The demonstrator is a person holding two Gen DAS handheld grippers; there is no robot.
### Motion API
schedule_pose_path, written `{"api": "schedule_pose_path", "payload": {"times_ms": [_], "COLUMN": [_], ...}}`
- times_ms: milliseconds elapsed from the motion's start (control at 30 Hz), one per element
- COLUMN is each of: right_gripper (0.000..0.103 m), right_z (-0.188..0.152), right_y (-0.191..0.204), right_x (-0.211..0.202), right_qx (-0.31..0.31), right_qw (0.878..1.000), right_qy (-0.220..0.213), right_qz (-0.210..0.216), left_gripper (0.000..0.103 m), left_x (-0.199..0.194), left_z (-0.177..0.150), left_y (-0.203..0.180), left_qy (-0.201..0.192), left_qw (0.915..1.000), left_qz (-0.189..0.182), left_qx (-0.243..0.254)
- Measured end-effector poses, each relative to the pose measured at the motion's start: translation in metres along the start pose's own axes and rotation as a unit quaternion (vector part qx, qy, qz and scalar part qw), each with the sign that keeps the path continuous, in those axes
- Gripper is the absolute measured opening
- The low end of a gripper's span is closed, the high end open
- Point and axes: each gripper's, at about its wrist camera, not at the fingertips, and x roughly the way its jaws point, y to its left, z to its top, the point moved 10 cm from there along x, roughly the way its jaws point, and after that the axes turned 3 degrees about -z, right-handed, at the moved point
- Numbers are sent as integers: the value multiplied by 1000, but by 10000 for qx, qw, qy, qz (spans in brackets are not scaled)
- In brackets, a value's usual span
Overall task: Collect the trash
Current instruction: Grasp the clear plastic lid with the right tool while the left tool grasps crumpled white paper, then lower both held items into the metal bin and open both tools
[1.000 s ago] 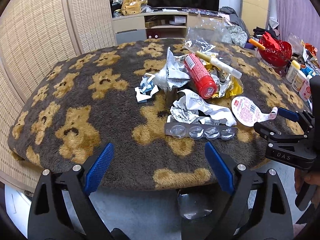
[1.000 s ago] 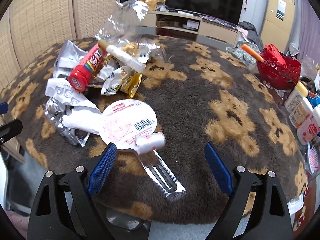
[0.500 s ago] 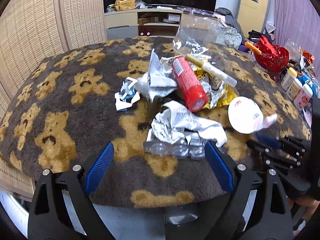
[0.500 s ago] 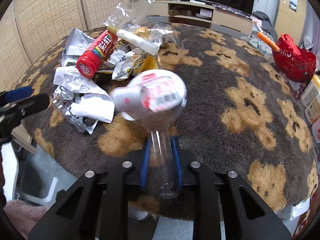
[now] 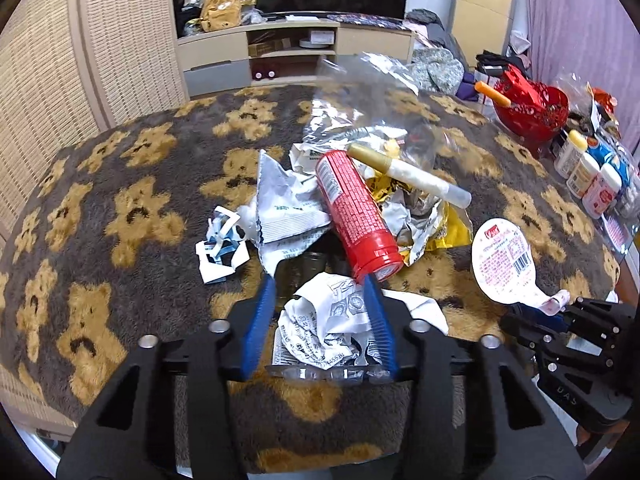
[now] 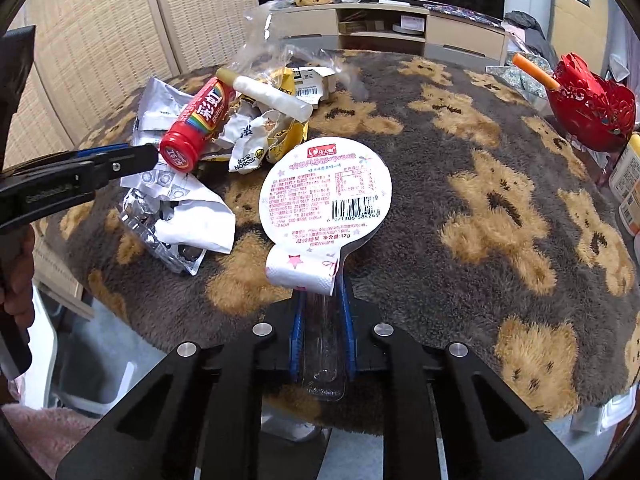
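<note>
A pile of trash lies on the bear-patterned table cover (image 5: 120, 184). It holds a red candy tube (image 5: 356, 216), a white stick tube (image 5: 412, 180), foil wrappers and a clear bag (image 5: 360, 92). My left gripper (image 5: 318, 284) is closing. Its blue pads press a crumpled white wrapper (image 5: 328, 320) and the clear blister pack (image 5: 320, 372) under it. My right gripper (image 6: 322, 300) is shut on the clear plastic handle (image 6: 322, 352) of a round white-and-pink candy pack (image 6: 324, 188), which is tilted up off the cover. The right gripper (image 5: 532, 316) also shows in the left wrist view, and the left gripper (image 6: 136, 156) in the right wrist view.
Torn paper bits (image 5: 220, 248) lie left of the pile. A red basket (image 5: 532, 108) and small bottles (image 5: 592, 176) stand at the table's right edge. A wicker screen (image 5: 60, 80) and a TV cabinet (image 5: 296, 48) lie beyond. The table's near edge is just under both grippers.
My left gripper moved forward over the crumpled wrapper and its jaws narrowed onto it. My right gripper shut on the candy pack's clear handle, and the round pack tilted up.
</note>
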Motion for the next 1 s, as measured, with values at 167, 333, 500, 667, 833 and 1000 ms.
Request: {"api": "schedule_pose_path", "payload": {"times_ms": [167,333,500,667,833,1000], "right_gripper": [21,19,18,18,18,18], "right_z": [-2,-2,-3,0,-5,-17], "right_y": [0,1,-3,-11,-16,-8], "right_x": [7,5,-2,-16,-27,-54], "right_qx": [64,47,65,194,262,381], "right_qw": [9999,9999,10000,9997,9995,9989], "right_qy": [103,90,14,-128,-160,-277], "right_qz": [17,4,32,28,-21,68], "left_gripper": [18,7,5,3,2,2], "left_x": [4,-2,-11,-25,-45,-72], "left_z": [-2,0,2,7,6,-9], "left_y": [-1,-5,-11,-17,-25,-34], "left_qy": [53,-22,-124,-295,-418,-533], "left_qw": [9999,9999,9997,9991,9985,9977], "left_qz": [-71,-136,-206,-283,-337,-399], "left_qx": [57,85,98,87,146,150]}}
